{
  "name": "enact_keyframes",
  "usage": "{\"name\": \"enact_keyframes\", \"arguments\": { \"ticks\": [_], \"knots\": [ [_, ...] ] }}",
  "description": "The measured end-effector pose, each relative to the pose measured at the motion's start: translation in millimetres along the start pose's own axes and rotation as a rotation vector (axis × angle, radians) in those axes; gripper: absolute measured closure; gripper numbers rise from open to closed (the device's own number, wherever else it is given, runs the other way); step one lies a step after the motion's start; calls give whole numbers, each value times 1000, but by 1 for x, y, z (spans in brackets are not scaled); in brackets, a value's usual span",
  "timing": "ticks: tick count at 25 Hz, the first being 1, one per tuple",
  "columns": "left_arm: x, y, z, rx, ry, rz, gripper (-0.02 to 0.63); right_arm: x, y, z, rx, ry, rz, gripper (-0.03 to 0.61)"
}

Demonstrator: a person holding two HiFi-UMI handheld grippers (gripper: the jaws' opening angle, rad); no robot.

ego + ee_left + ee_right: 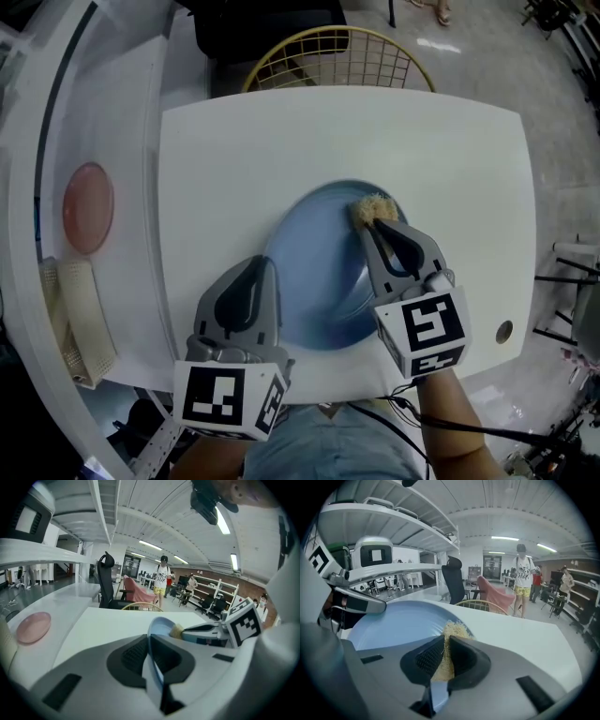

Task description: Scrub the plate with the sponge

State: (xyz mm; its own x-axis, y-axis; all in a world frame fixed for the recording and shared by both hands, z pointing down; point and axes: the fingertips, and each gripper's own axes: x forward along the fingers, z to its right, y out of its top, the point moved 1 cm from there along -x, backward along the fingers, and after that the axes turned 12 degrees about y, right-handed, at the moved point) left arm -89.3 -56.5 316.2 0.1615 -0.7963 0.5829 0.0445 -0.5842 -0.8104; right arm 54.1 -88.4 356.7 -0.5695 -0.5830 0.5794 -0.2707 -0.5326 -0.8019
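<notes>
Premises: a large open hall with strip lights [505, 538] on a ribbed ceiling, seen only in the two gripper views. Work surface: a white table [234, 169], with a curved white counter [122, 141] alongside on its left. A wire chair [328, 56] stands at the table's far edge. A blue plate [319, 281] sits at the near middle of the table. The left gripper [267, 264] is closed on the plate's left rim; the left gripper view shows the rim [161, 625] pinched between the jaws. The right gripper [370, 225] is clamped on the sponge [372, 210], a pale fibrous pad pressed against the plate near its far rim. A pink dish [88, 206] lies on the counter, well apart from the plate. Only the right gripper view shows the wall shelves [393, 517], and it shows the sponge [452, 632] squeezed between the jaws. Both gripper views show a black office chair [106, 581] and a person [521, 581] standing beyond the table; the head view shows neither.
</notes>
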Motion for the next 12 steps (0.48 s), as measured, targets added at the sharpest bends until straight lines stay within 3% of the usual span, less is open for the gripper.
{"name": "enact_keyframes", "arguments": {
  "ticks": [12],
  "knots": [
    [1,0,-8,-36,12,-3,589,19,27,-39,-83,103,36,537]
  ]
}}
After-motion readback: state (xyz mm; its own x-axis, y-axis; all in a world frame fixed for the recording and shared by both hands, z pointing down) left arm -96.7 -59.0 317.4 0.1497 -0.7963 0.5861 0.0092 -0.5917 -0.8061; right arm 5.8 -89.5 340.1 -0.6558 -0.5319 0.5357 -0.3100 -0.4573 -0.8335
